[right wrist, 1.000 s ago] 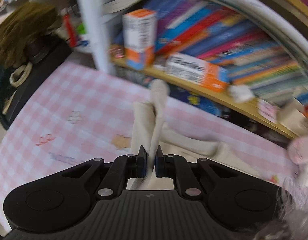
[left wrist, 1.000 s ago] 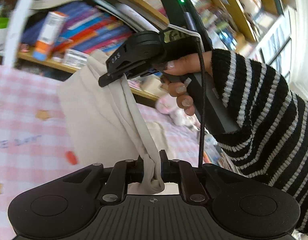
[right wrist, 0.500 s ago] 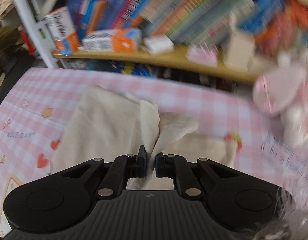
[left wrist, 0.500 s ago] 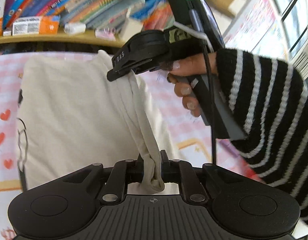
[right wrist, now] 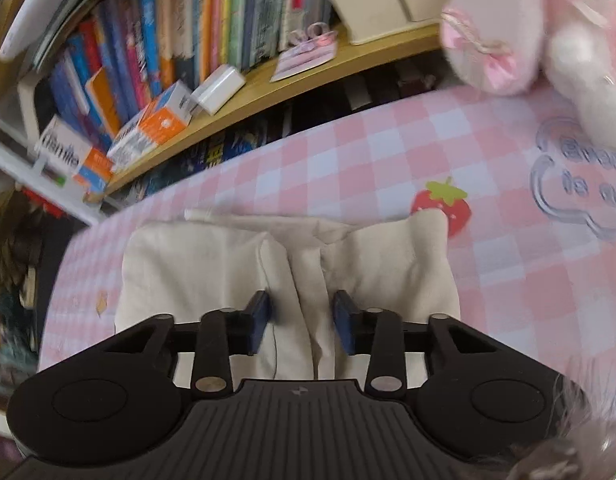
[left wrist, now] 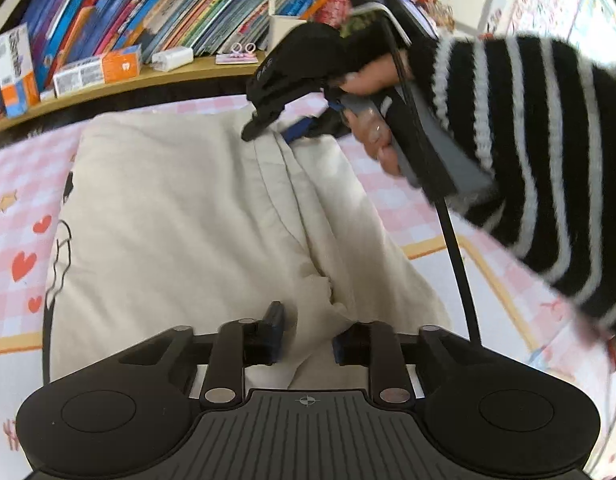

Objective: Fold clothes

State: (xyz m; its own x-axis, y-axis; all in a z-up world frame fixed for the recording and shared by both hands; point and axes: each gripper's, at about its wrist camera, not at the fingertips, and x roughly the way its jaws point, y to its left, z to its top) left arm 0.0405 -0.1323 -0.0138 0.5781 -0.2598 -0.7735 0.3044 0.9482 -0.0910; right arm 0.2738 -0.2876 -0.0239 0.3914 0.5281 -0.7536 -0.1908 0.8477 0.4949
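Both the left gripper [left wrist: 306, 334] and the right gripper [right wrist: 302, 318] are standing wide open, gripping nothing. The cream garment [left wrist: 168, 208] is lying folded on the pink checked cloth [right wrist: 347, 160] between their fingers.

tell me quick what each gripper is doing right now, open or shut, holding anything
Left gripper: open, holding nothing; the cream garment lies between its fingers.
Right gripper: open, holding nothing; the garment's folded edge lies between its fingers.

The striped sleeve [left wrist: 547, 152] and plush toy [right wrist: 547, 28] are cut off, blurred.

Black-and-white striped sleeve [left wrist: 547, 152], black claw [left wrist: 306, 334]
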